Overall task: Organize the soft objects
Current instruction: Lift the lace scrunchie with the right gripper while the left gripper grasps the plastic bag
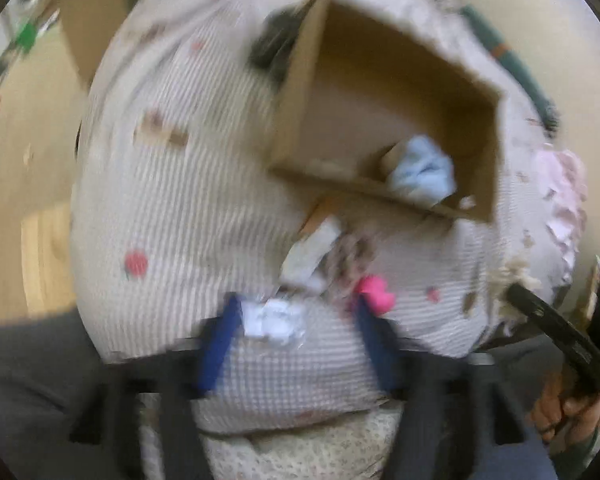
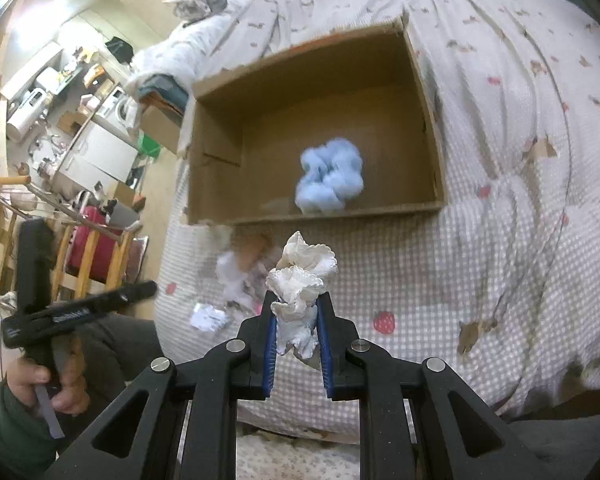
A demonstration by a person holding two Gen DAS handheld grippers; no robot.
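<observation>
Holding the white cloth (image 2: 300, 292) in our right gripper (image 2: 298, 328), jaws closed on it short of the box (image 2: 428, 128) on the bed (image 2: 500, 240), we risk dropping it outside; left gripper (image 1: 296, 320) jaws gape, empty.

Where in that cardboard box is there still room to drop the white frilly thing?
The cardboard box holds only a blue fluffy piece near its front wall. The floor left of it and behind it looks bare. Crowded: the checked bedcover just before the box, where white scraps lie. The right gripper holds the white frilly cloth.
</observation>
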